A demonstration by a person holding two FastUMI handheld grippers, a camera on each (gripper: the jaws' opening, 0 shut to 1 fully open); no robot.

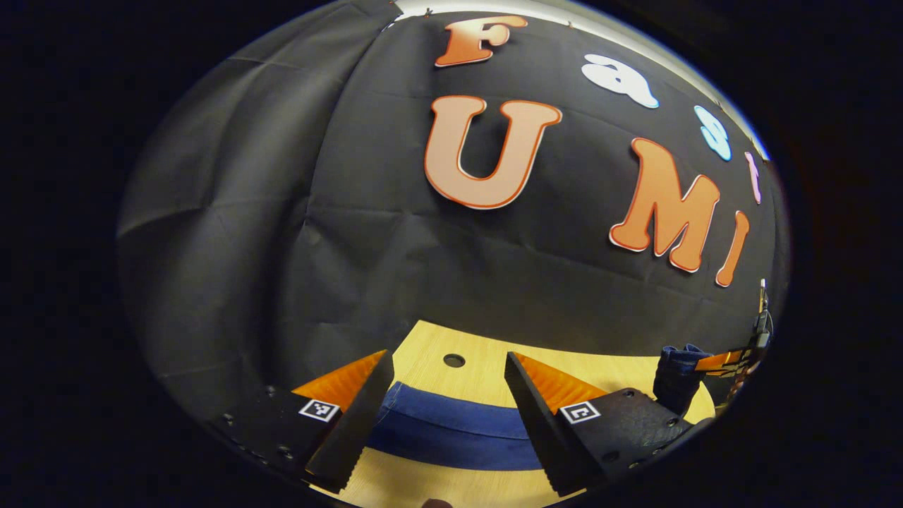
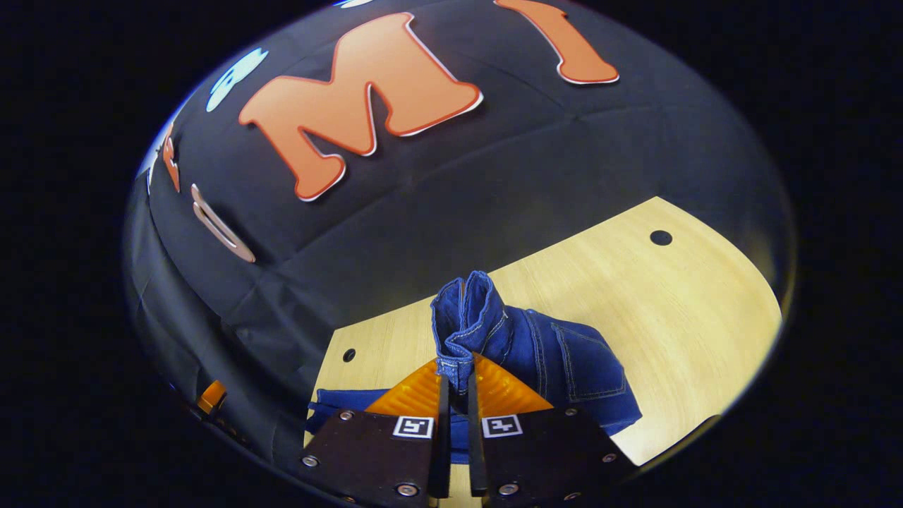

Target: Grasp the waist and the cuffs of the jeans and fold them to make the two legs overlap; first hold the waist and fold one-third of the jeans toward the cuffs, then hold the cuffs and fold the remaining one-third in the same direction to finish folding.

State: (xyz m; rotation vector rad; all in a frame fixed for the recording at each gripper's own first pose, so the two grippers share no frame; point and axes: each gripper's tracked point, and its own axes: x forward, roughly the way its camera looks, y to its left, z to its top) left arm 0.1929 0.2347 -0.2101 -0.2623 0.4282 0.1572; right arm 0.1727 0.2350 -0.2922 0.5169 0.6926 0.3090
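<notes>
Blue jeans (image 1: 451, 430) lie on a light wooden table (image 1: 423, 346). My left gripper (image 1: 448, 355) hovers open just above a flat stretch of denim, which runs across under the gap between its fingers; nothing is between them. In the right gripper view my right gripper (image 2: 457, 381) is shut on the bunched waist (image 2: 469, 310), which sticks up above the fingertips. The seat with a back pocket (image 2: 589, 367) hangs down to the table on the right. In the left gripper view the right gripper (image 1: 734, 363) shows far right with the lifted waist (image 1: 677, 374).
The table (image 2: 635, 296) has small round holes (image 2: 661, 237) (image 2: 348, 355) (image 1: 453, 360) and bare wood to the right of the jeans. The black cloth wall stands close behind the table's far edge. A part of the left gripper (image 2: 211, 396) shows at the left.
</notes>
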